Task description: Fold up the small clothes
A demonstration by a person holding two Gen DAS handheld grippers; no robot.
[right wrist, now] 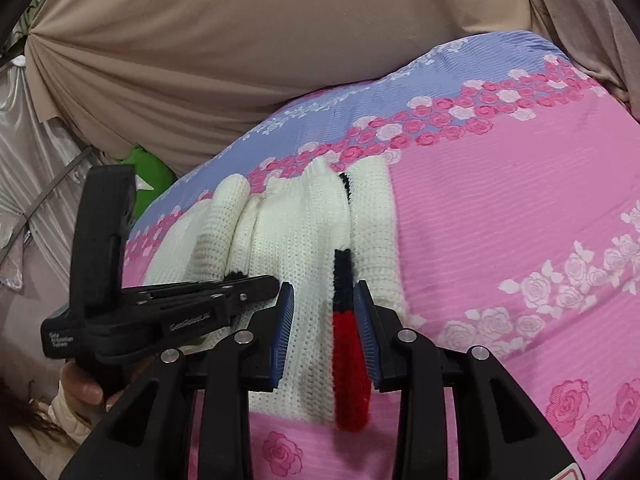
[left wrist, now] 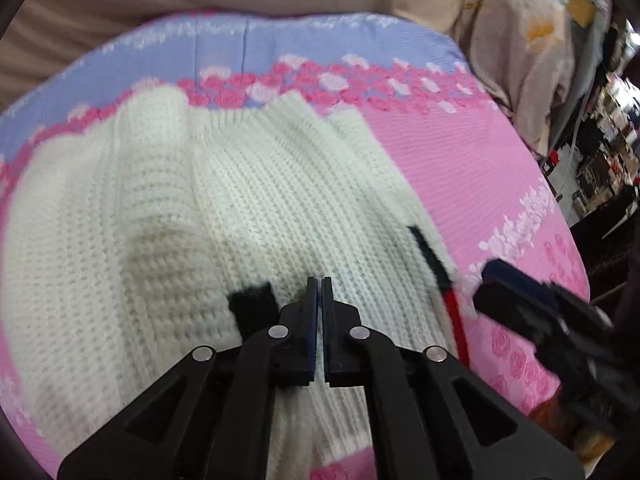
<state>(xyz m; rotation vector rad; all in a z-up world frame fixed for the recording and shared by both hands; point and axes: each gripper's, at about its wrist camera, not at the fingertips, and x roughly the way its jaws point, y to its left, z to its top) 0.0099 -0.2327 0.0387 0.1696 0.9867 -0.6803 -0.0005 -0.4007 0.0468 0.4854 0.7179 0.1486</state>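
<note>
Left wrist view: the left gripper (left wrist: 319, 280) is showing its jaws pressed together with no fabric visibly caught between them, hovering over the white knitted sweater (left wrist: 248, 208), which is lying directly ahead of and beneath the fingertips on the pink floral bedsheet (left wrist: 460, 168). Risk: a closed, empty claw is likely pushing the knit rather than lifting it, bunching the fold. The garment is lying in loose lengthwise folds, with a black patch (left wrist: 252, 304) just left of the tips. Right wrist view: the right gripper (right wrist: 324, 316) is standing with jaws apart, straddling the sweater's near edge, its red and black trim (right wrist: 348, 360) lying just inside the right pad; whether the pads are touching it cannot be told. Risk: pinching only the trim is liable to stretch it and skew the fold.
</note>
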